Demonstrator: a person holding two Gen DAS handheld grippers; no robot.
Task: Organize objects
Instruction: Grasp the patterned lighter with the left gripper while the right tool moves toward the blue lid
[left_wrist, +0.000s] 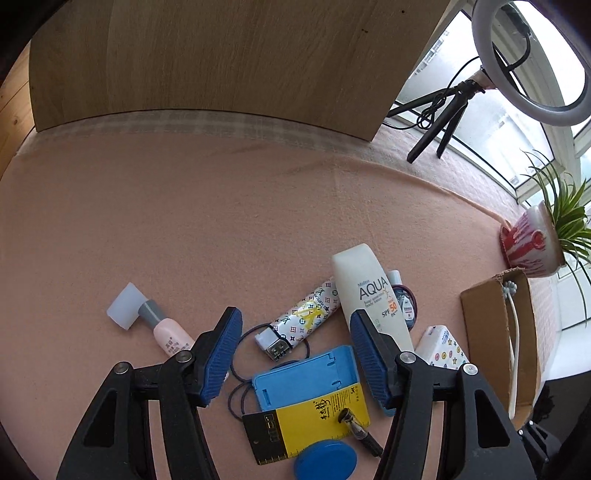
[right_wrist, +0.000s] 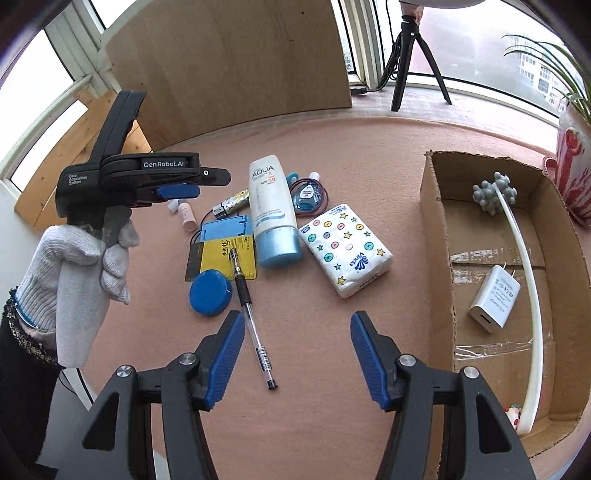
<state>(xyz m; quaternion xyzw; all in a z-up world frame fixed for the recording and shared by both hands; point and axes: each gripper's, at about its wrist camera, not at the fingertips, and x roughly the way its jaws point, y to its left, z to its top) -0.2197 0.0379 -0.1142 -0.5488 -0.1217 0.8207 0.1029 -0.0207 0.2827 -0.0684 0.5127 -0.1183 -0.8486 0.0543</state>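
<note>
A pile of small items lies on the pink felt table (right_wrist: 332, 147): a white AQUA sunscreen tube (right_wrist: 271, 206), a tissue pack (right_wrist: 345, 251), a blue holder (right_wrist: 227, 230) on a yellow card (right_wrist: 225, 260), a pen (right_wrist: 247, 306), a round blue lid (right_wrist: 210, 292), a patterned lighter (left_wrist: 303, 319), a pink tube (left_wrist: 166, 330) and hair ties (left_wrist: 245, 369). My left gripper (left_wrist: 295, 354) is open and empty, hovering above the lighter and blue holder; it also shows in the right wrist view (right_wrist: 177, 190). My right gripper (right_wrist: 297, 360) is open and empty, above bare felt in front of the pile.
An open cardboard box (right_wrist: 437, 221) stands at the right and holds a white charger (right_wrist: 495, 297) and a long white back scratcher (right_wrist: 528, 295). A red-and-white plant pot (left_wrist: 532, 243) sits behind it. A wooden board (left_wrist: 221, 55) and a tripod (right_wrist: 410, 55) stand at the back.
</note>
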